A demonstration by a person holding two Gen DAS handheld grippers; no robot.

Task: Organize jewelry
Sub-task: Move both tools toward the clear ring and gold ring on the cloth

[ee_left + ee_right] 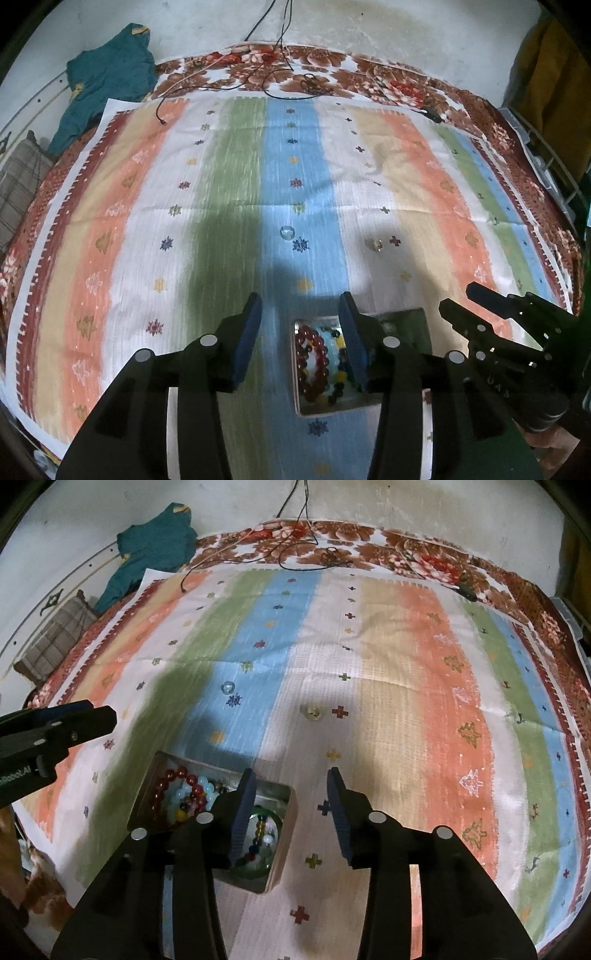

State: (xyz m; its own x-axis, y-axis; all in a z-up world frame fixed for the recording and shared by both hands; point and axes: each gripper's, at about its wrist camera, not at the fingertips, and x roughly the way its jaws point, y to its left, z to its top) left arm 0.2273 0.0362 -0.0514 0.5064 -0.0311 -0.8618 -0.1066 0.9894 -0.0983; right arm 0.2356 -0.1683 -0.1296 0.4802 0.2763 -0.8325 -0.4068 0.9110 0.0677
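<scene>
Bracelets already boxed; two rings left on bed; both claws wide open, empty.

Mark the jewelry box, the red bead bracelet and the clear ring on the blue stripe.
jewelry box point(286, 843): right wrist view, its right outer wall.
red bead bracelet point(181, 773): right wrist view, top beads.
clear ring point(287, 232): left wrist view, its band.

My two wrist cameras look forward and down over the bed from close above. Both share the striped cloth and jewelry box, lower centre.
</scene>
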